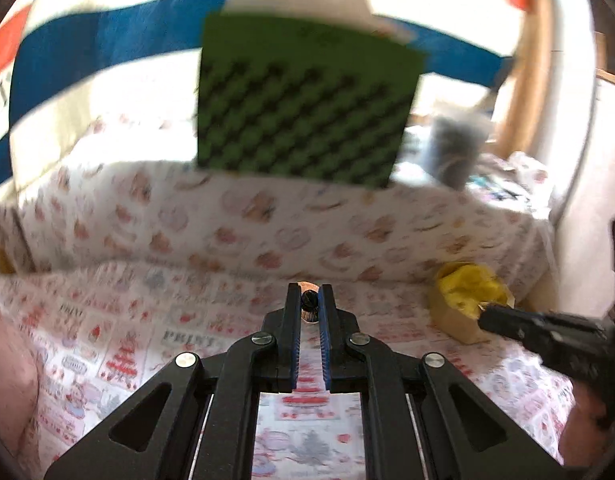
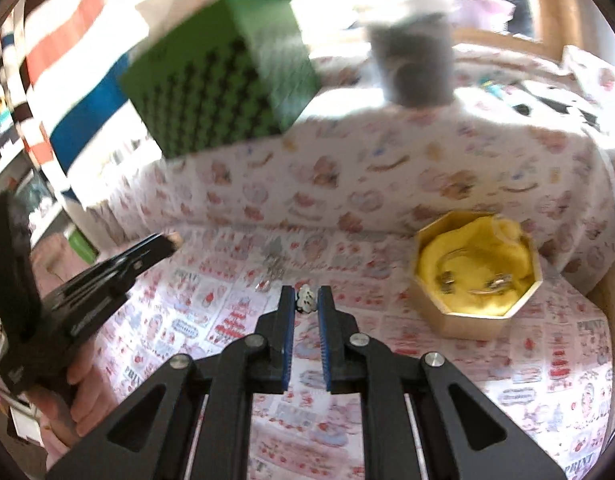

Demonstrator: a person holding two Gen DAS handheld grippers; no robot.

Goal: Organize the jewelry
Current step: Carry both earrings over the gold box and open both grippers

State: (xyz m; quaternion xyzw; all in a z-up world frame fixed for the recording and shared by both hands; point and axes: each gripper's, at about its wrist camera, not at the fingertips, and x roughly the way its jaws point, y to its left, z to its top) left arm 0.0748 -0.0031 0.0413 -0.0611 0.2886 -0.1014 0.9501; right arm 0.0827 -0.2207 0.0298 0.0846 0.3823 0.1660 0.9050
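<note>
With both grippers raised over the printed cloth (image 2: pixel 547 380), I have each pair of jaws closed on a small piece of jewelry. My left gripper (image 1: pixel 310 300) pinches a small dark bead-like piece (image 1: pixel 308 299) right at its fingertips, with something coppery and round just beyond it; the blur keeps me from naming it more closely. My right gripper (image 2: pixel 306 300) clamps a small white-and-black trinket (image 2: pixel 305 299) between its tips, clear of the cloth. Ahead and to the right of the right jaws sits the hexagonal jewelry box (image 2: pixel 477 276), open, lined with yellow fabric (image 2: pixel 475 256), and two metal pieces lie inside on that lining. Just ahead of those same jaws and slightly left, a loose silvery cluster of jewelry (image 2: pixel 273 264) rests on the cloth. From the left wrist view the box (image 1: pixel 469 304) stands to the right of the jaws, with the right gripper's tip (image 1: pixel 485 314) just in front of it. Farther beyond, a green checkered box (image 1: pixel 307 100) stands on the raised cloth-covered ledge.
</note>
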